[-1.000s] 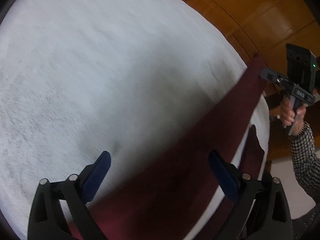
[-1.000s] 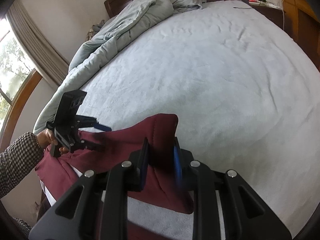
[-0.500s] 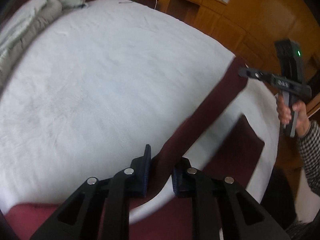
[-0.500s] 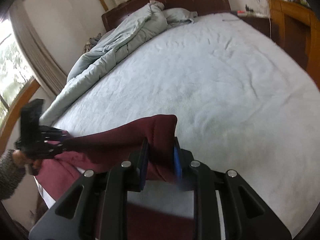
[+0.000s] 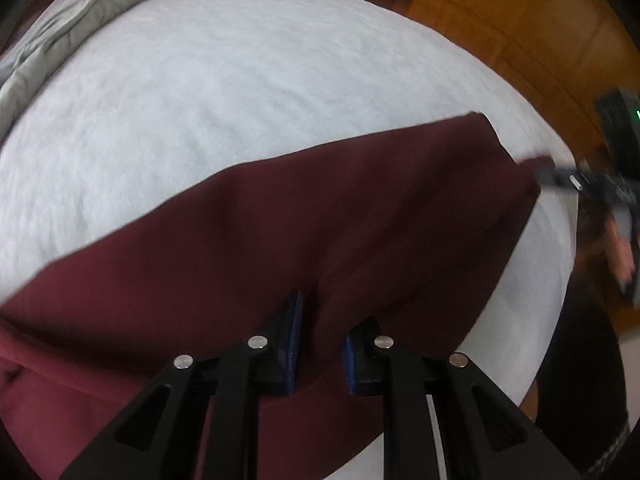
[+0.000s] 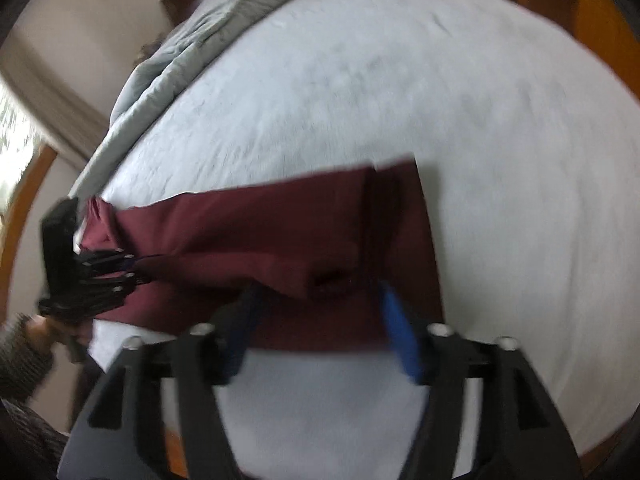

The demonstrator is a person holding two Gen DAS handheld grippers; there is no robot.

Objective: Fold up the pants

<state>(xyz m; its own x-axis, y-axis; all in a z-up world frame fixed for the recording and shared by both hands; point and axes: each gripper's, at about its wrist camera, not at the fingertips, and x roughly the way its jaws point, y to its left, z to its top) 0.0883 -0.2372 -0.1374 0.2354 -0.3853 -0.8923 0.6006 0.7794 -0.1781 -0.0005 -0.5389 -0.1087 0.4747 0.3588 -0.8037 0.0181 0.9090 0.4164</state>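
Pants of dark maroon soft woven cloth (image 5: 320, 220) lie flat across the pale grey textured bed (image 5: 240, 80). My left hand-held gripper (image 5: 318, 334) pinches a ridge of the fabric, probably to carry a fold, while my right hand-held gripper (image 6: 324, 316) hovers spread wide, holding nothing.

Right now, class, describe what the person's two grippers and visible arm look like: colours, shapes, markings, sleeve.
The left gripper is black, with angular arms that have triangular cut-outs, round silver pins at the joints, and blue ribbed pads. The right gripper has the same black frame, silver pins and blue pads; from the left view a green light glows on its housing. A dark checked sleeve covers the left forearm.
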